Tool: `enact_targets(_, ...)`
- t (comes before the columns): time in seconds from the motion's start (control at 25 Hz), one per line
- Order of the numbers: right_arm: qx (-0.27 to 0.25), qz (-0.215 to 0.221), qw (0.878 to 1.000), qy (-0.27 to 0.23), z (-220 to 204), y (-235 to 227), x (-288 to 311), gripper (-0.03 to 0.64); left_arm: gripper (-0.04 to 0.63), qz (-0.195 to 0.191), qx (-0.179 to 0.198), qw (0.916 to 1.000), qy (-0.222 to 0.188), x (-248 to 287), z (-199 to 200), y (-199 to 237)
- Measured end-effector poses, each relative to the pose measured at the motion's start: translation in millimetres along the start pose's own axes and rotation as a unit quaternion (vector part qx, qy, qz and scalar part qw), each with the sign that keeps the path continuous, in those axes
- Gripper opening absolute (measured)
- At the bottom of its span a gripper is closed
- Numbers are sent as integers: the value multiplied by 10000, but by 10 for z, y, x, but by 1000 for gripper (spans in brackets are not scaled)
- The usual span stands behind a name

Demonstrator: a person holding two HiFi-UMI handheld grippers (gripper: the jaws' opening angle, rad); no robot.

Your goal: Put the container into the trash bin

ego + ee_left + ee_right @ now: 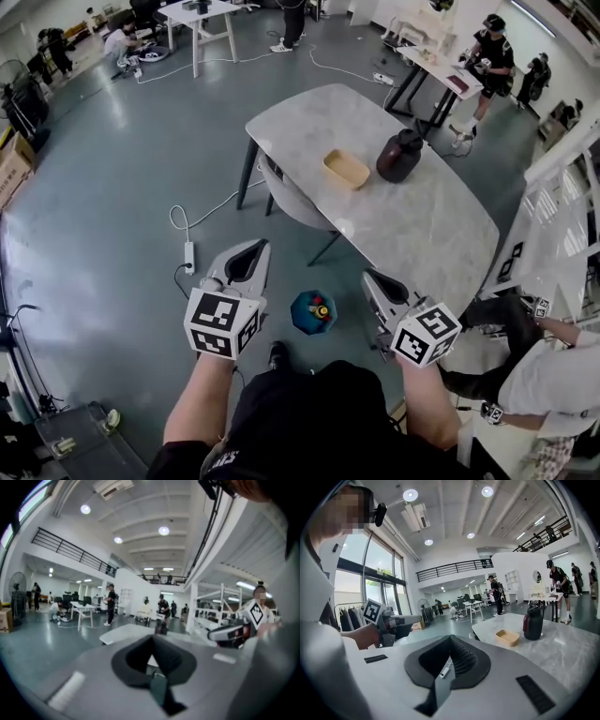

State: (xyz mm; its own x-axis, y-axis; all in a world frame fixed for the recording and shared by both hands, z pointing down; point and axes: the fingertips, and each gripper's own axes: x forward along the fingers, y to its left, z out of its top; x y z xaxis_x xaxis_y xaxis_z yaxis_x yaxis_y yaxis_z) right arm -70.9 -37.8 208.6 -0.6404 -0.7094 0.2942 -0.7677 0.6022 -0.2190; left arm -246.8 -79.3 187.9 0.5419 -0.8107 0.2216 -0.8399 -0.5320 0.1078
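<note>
A shallow tan container (346,169) lies on the grey marble table (431,234), with a dark jug (399,156) beside it. Both also show in the right gripper view: the container (507,637) and the jug (533,621). On the floor stands a small blue trash bin (313,312), holding some items, between my two grippers. My left gripper (261,244) hovers over the floor to the bin's left, shut and empty. At the table's near edge my right gripper (367,275) is likewise shut and empty. Both are well short of the container.
A grey chair (291,199) is tucked under the table's left side. A white power strip (189,255) and its cable lie on the floor at left. A seated person (553,370) and a white rack (562,202) are at right. Other people and tables stand far off.
</note>
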Motion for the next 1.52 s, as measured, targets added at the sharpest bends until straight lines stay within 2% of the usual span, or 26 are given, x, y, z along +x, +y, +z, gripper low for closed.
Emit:
enact_targets(0.16, 89, -126, 9998, 158, -119, -65, 72, -6, 9, -295, 36, 9996, 31, 202, -1, -30)
enact_targets(0.48, 378, -388, 9985, 70, -94, -513, 133, -6, 9, -549, 107, 9980, 305, 718, -49, -49)
enact_targets(0.8, 426, -382, 9983, -123, 170, -1278, 160, -6, 9, -632, 352, 9965, 424, 1507, 176, -216)
enact_targets(1.0, 434, -201, 9980, -423, 459, -1877, 203, -6, 11, -635, 457, 9951, 603, 2113, 296, -340)
enact_targets(1.16, 605, -22, 9968, -520, 553, -2265, 275, -6, 11, -954, 371, 9923, 693, 2459, 310, -519)
enact_targets(1.32, 893, 31, 9954, -360, 368, -2364, 556, -6, 15, -1054, 441, 9885, 995, 2674, 165, -459)
enact_targets(1.52, 996, -12, 9950, -48, 178, -2382, 846, -6, 36, -1378, 815, 9789, 1271, 3026, -18, -417)
